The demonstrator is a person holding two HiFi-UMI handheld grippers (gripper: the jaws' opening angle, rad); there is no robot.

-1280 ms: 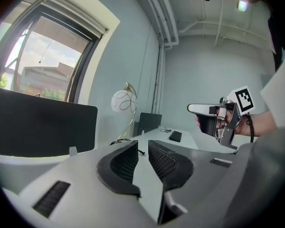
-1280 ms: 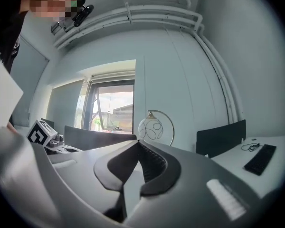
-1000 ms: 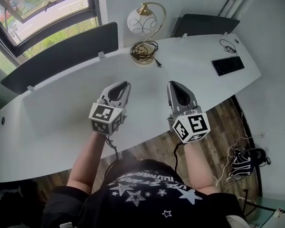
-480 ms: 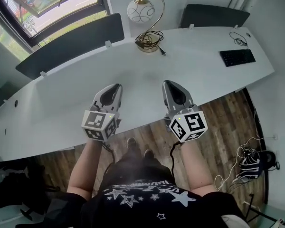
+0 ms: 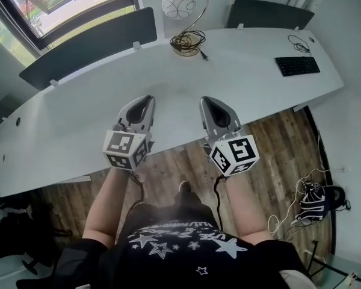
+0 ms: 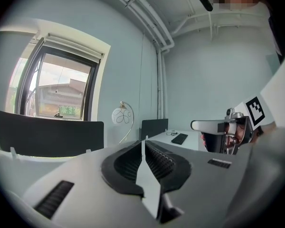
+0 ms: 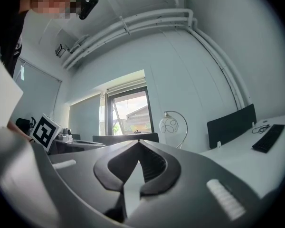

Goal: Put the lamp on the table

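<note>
A lamp (image 5: pixel 180 6) with a white globe shade, a curved brass stem and its cord coiled round the base stands on the far side of the long white table (image 5: pixel 253 83). It also shows far ahead in the left gripper view (image 6: pixel 120 116) and in the right gripper view (image 7: pixel 170 126). My left gripper (image 5: pixel 145 100) and right gripper (image 5: pixel 209 101) hover side by side above the table's near edge, well short of the lamp. Both have their jaws shut with nothing between them, as seen along the left gripper (image 6: pixel 143 142) and the right gripper (image 7: pixel 138 149).
A black keyboard (image 5: pixel 296 65) and a thin cable (image 5: pixel 298 42) lie at the table's right end. Dark divider panels (image 5: pixel 90 44) (image 5: pixel 266 14) line its far edge, with a window (image 5: pixel 60 2) behind. A bag and loose cords (image 5: pixel 316 197) sit on the wooden floor at right.
Both grippers have drawn back from over the table to its near edge, and the view has shifted with them. The lamp has stayed where it was.
</note>
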